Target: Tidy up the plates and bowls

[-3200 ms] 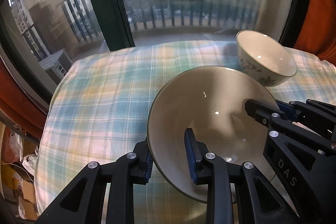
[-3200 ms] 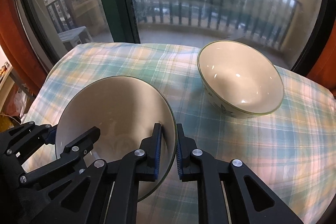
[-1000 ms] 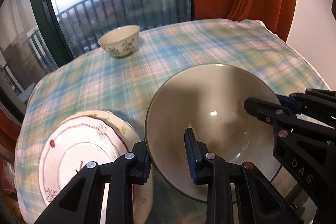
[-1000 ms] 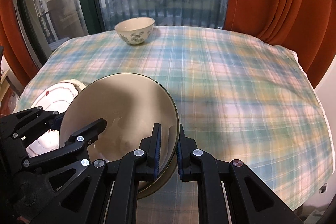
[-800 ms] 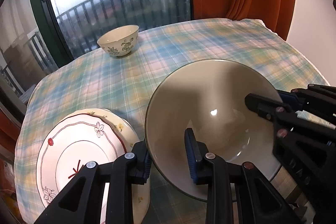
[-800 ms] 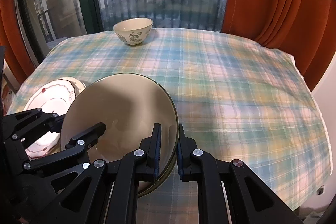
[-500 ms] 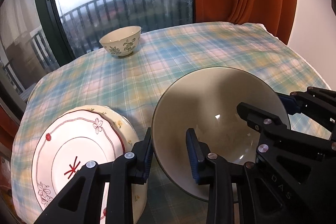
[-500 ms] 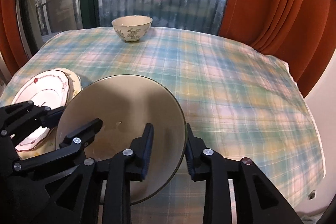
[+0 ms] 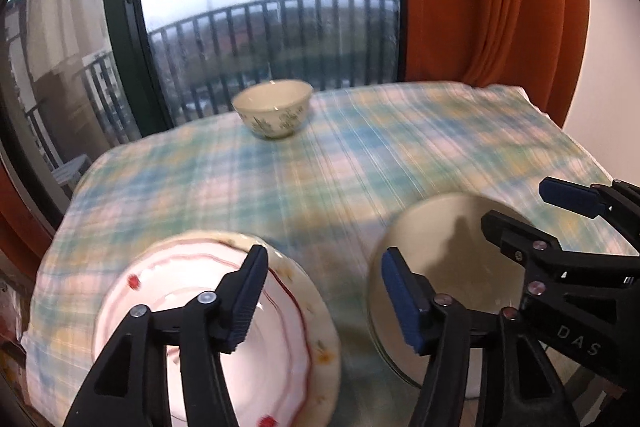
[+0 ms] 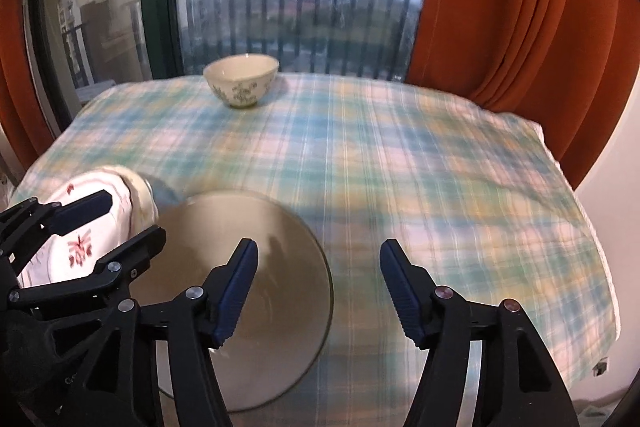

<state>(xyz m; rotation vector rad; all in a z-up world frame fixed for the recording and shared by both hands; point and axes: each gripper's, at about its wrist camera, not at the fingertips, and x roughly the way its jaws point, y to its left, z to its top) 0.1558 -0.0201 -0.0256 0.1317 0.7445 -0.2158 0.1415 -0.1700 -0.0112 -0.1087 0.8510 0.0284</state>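
A wide beige bowl (image 9: pixel 452 255) (image 10: pixel 288 287) rests on the checked tablecloth (image 9: pixel 320 167), right of a stack of two plates (image 9: pixel 288 367) (image 10: pixel 76 247). My left gripper (image 9: pixel 322 267) (image 10: pixel 124 217) is opening: one finger hangs over the plates, the other by the bowl's left rim, and neither pad presses. The jaws of my right gripper (image 10: pixel 319 259) (image 9: pixel 528 207) are opening too, astride the bowl's right rim without touching it. Far off by the window stands a small floral bowl (image 9: pixel 274 107) (image 10: pixel 240 77).
Orange curtains (image 10: pixel 500 7) hang at the right, and a dark window frame (image 9: pixel 124 27) with a balcony railing stands behind the table. The cloth drops off at the right edge (image 10: pixel 592 247) and at the front. Bare cloth lies between the beige bowl and the floral bowl.
Both grippers were shut on the beige bowl's rim and have spread apart, letting it go. The bowl now sits on the cloth beside the plates. The left gripper has drifted left, over the plates.
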